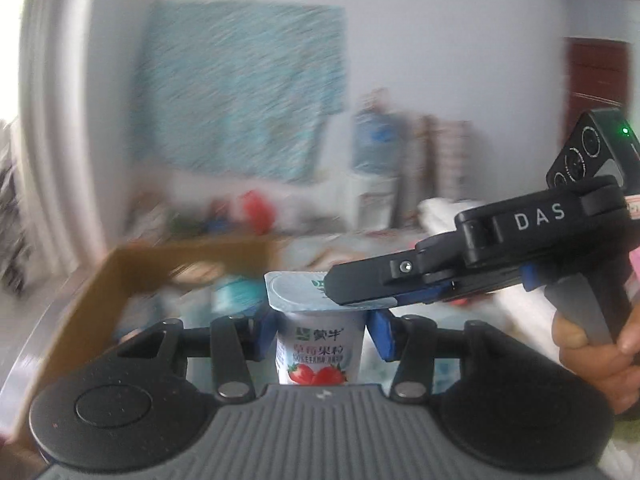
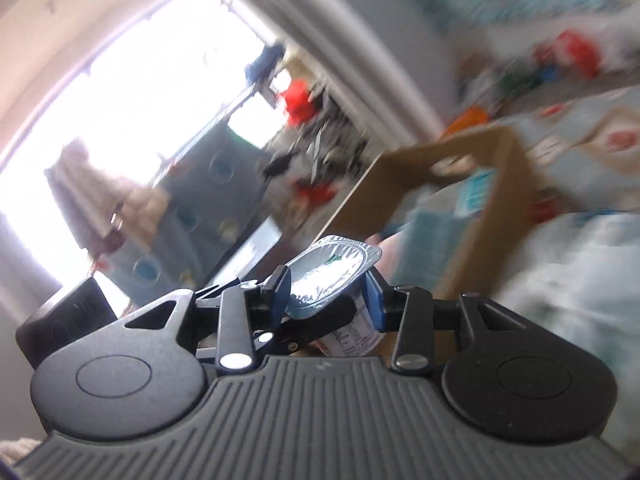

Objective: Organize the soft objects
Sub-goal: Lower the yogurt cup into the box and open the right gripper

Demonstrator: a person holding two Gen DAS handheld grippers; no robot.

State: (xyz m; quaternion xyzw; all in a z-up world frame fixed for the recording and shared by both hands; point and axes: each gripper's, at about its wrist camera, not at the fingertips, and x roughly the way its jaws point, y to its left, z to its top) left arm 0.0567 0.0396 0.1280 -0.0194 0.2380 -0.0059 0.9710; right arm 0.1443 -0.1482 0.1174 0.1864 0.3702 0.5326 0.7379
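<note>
Ribbed grey housing and black linkage arms of the left gripper (image 1: 320, 330) fill the bottom of the left wrist view, and between its blue-padded jaws stands a small white plastic strawberry yogurt cup (image 1: 318, 354) with a foil lid, upright, its long axis vertical and its printed side facing the camera; the jaws are closed against the cup's two sides just under the lid rim. To the left of the jaws and beyond them sits an open brown cardboard box (image 1: 120, 276), blurred, with some pale blue things inside that cannot be made out. Above and to the right of the jaws, the right gripper (image 1: 340, 294) comes in from the right, held in a bare hand (image 1: 592, 344), and its tips pinch the foil lid's right edge from above and below. In the right wrist view the same lid lies tilted between that gripper's blue pads, so both sets of jaws are gripping the one cup. Farther right lies a patterned bed cover (image 2: 580, 136). As I judge it, the coming move turns on the box lying left of and past the cup: the left gripper is the nearer one and holds the body, so the cup would travel left and forward into the box while the right lets go of the lid.
</note>
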